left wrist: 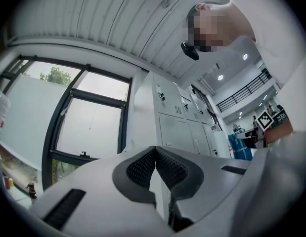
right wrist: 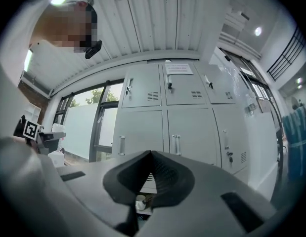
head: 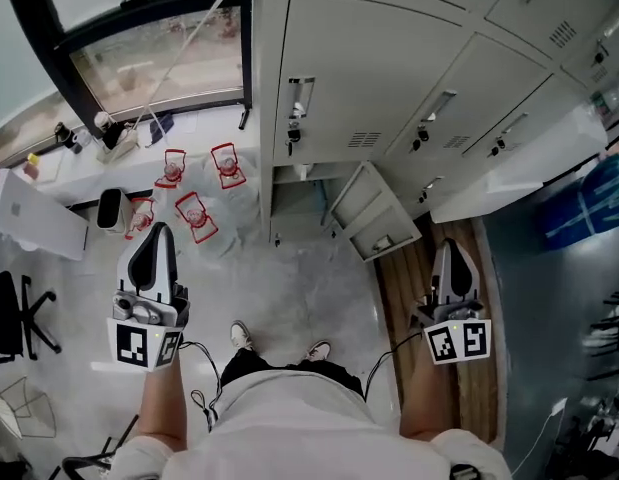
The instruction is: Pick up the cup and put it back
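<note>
- The left gripper (head: 157,233) is held out in front of the person, its jaws pressed together at the tips with nothing between them
- The right gripper (head: 455,248) is held out on the other side, its jaws likewise closed tip to tip and empty
- The cup (right wrist: 140,202), small and white, shows in the right gripper view through the gap under the closed tips; it sits in the open low compartment of the grey lockers (head: 409,88), well apart from both grippers
- The locker door (head: 374,213) of that compartment stands swung open
- Red-trimmed clear containers (head: 196,216) are on the floor (head: 309,288) near the window (head: 149,58)
</note>
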